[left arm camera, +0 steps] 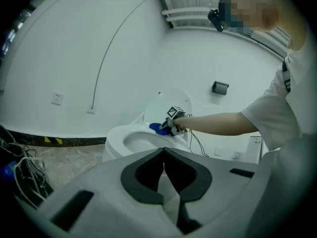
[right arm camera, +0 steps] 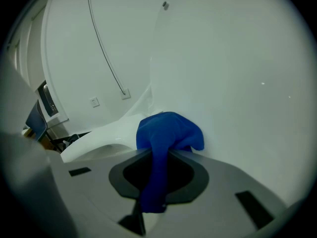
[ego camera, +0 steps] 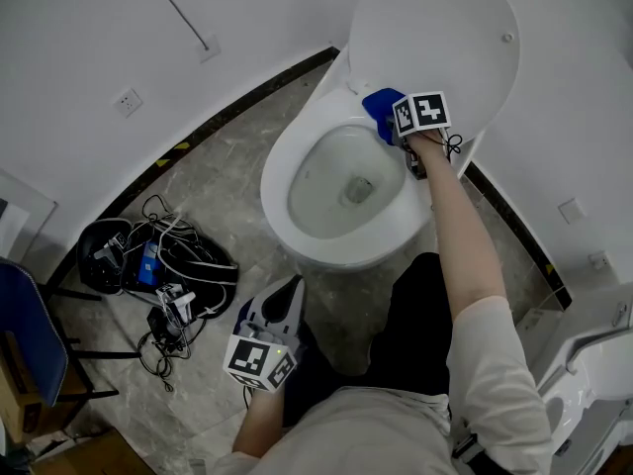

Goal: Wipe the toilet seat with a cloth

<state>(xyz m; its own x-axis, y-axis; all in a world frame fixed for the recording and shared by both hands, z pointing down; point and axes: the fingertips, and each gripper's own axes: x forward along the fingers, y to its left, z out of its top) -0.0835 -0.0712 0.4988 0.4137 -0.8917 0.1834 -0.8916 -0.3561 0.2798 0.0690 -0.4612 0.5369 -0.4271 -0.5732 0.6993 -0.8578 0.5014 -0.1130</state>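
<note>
Grey marbled floor [ego camera: 223, 161], white walls. White oval toilet seat [ego camera: 280, 171], white round lid [ego camera: 435, 28] raised behind it. Crumpled blue cloth [right arm camera: 168, 130] pinched in right gripper [right arm camera: 159, 155], lying on rear of seat rim just beside lid. Left gripper [left arm camera: 164, 162] pressed together, empty, held low before bowl. Tangle of black cables [ego camera: 188, 260] on floor, well apart.

Bright, even light from above, cool tint. Soft shadow on floor [ego camera: 227, 166] under toilet bowl [ego camera: 341, 253]. My gripper views: fisheye, black corners, near jaw bodies soft, cloth [right arm camera: 168, 133] reasonably crisp. Head view sharp.
</note>
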